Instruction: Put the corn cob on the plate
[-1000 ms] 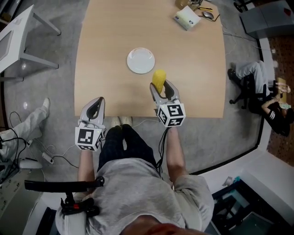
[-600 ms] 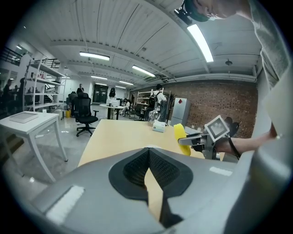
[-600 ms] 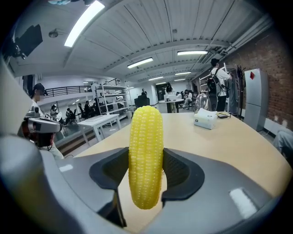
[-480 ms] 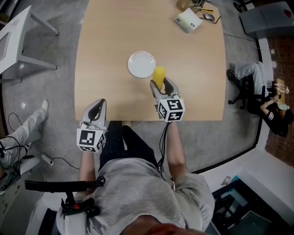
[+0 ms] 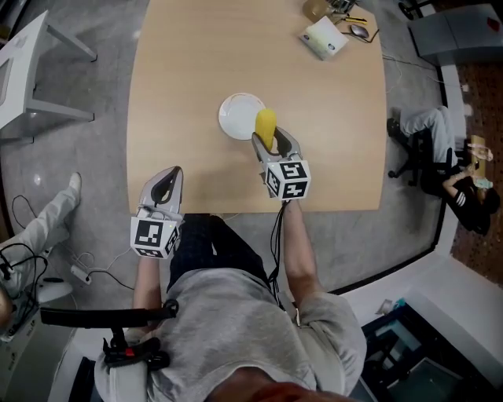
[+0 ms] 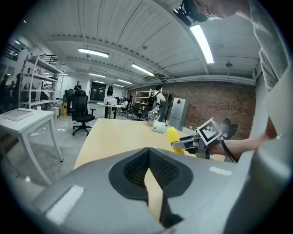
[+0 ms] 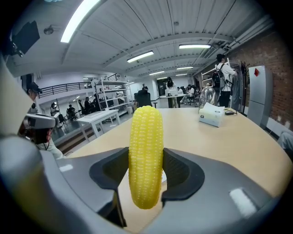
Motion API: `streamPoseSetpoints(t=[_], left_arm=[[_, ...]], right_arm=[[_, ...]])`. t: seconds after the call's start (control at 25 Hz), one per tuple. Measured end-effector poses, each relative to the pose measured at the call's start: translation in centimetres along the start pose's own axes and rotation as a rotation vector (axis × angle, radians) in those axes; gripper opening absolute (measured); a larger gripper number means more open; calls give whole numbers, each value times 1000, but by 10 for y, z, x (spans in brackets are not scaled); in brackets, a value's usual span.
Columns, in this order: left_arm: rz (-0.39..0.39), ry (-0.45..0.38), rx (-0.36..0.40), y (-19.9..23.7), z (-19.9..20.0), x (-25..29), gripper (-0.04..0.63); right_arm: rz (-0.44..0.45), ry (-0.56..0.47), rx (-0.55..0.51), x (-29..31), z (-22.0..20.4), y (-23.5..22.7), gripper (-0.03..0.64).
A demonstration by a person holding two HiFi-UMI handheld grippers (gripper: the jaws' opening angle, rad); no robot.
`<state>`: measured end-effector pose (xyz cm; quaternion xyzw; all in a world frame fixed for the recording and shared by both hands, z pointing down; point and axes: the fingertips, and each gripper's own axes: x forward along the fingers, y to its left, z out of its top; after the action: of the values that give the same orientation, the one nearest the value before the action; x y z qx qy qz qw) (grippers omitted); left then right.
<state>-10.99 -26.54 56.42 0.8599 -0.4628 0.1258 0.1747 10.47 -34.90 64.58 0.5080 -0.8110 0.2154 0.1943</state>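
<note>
A yellow corn cob [image 7: 145, 155] stands upright between the jaws of my right gripper [image 7: 145, 176], which is shut on it. In the head view the corn cob [image 5: 266, 126] overlaps the right edge of the small white plate [image 5: 236, 116], with the right gripper [image 5: 271, 146] just behind it. Near the table's front left edge my left gripper [image 5: 164, 183] is shut with nothing in it; its own view shows the jaws [image 6: 149, 171] closed together. The corn cob [image 6: 172, 137] also shows there, held above the table.
The wooden table [image 5: 189, 63] carries a tissue box [image 5: 321, 35] and small items [image 5: 338, 9] at its far right corner. A white side table [image 5: 27, 71] stands to the left. A person sits in a chair [image 5: 428, 145] to the right.
My right gripper has carried the corn cob forward and left, from beside the plate to over its right edge. The left gripper has shifted slightly forward.
</note>
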Motion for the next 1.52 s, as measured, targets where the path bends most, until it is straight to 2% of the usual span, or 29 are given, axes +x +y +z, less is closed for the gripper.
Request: streamPoseSetpoints(t=[1.16, 1.52], left_arm=[[-21, 22, 2, -11, 14, 15, 20], [-16, 22, -2, 21, 21, 19, 20]], right_arm=[[-16, 163, -3, 34, -27, -24, 233], [-32, 220, -20, 69, -25, -18, 233]])
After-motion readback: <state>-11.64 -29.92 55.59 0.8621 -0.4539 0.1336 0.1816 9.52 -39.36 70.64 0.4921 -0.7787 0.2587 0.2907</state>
